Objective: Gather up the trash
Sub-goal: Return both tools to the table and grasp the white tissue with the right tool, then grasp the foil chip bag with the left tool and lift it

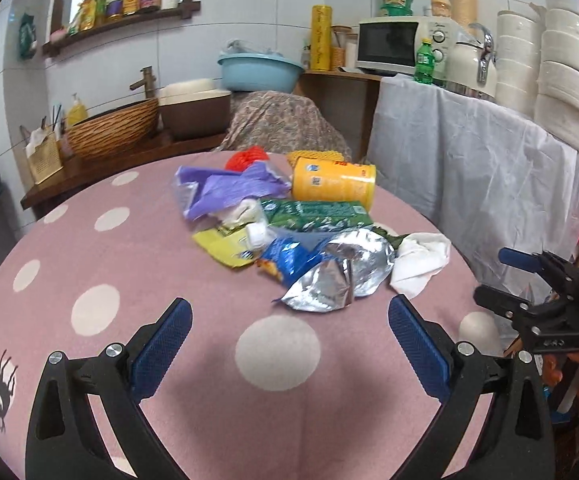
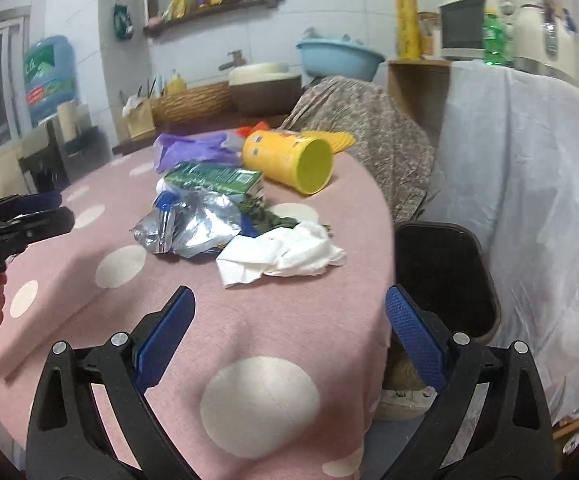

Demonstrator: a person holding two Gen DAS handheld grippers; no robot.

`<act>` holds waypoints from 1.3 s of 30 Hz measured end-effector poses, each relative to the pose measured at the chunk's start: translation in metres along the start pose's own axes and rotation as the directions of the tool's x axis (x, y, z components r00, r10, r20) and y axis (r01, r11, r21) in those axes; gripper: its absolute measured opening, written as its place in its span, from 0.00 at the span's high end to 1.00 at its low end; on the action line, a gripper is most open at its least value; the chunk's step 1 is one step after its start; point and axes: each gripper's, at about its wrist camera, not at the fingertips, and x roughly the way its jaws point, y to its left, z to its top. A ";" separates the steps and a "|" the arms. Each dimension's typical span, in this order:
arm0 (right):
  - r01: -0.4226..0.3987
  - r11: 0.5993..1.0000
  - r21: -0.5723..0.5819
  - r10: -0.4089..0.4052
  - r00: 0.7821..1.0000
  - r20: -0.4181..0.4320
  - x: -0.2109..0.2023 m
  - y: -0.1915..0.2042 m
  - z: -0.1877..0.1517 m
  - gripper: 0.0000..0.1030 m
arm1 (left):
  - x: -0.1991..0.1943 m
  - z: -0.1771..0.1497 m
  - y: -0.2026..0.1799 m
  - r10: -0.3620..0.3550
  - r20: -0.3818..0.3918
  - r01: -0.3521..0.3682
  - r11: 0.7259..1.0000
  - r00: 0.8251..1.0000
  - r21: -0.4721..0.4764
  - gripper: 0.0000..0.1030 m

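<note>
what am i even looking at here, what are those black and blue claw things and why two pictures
The claws are two-finger grippers that a person holds, one in each hand; there is no robot arm. Each carries a wide-angle camera looking forward along its fingers, hence the two bent pictures. One picture is from the left gripper, the other from the right gripper. Each also shows the other gripper at its edge.

Both stand open above a round table with a pink dotted tablecloth and hold nothing.

On the cloth lies a heap of trash: a yellow canister on its side, a green carton, a crumpled silver foil bag, a white tissue, a purple plastic bag and a yellow wrapper. A dark bin stands beside the table in the right view.
</note>
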 end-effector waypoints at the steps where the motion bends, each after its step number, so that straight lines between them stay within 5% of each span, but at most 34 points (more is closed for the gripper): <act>1: -0.015 1.000 0.001 0.015 1.000 -0.023 0.007 0.001 0.003 0.08 | -0.001 -0.002 0.004 0.002 0.000 -0.002 1.000 1.000 -0.008 0.05; 12: 0.037 0.996 -0.077 -0.050 0.984 -0.174 0.074 0.010 0.030 0.11 | 0.000 -0.016 0.008 -0.011 -0.022 0.010 1.000 1.000 -0.009 0.05; 23: 0.022 0.998 -0.061 -0.032 0.986 -0.163 0.071 0.008 0.029 0.69 | 0.011 -0.018 -0.001 -0.069 -0.059 0.069 0.998 0.996 -0.004 0.05; 26: 0.011 0.997 -0.080 -0.022 0.990 -0.139 0.062 0.012 0.027 0.77 | 0.018 -0.011 -0.007 -0.058 -0.073 0.059 0.998 0.996 0.014 0.05; 33: -0.011 0.997 -0.077 0.006 0.998 -0.066 0.032 0.018 0.023 0.78 | 0.043 0.006 -0.015 -0.057 -0.129 0.054 0.998 0.990 -0.024 0.08; 39: -0.031 0.996 -0.087 0.029 0.999 -0.027 0.014 0.025 0.021 0.78 | 0.066 0.007 -0.021 -0.039 -0.191 0.028 0.998 0.981 -0.057 0.29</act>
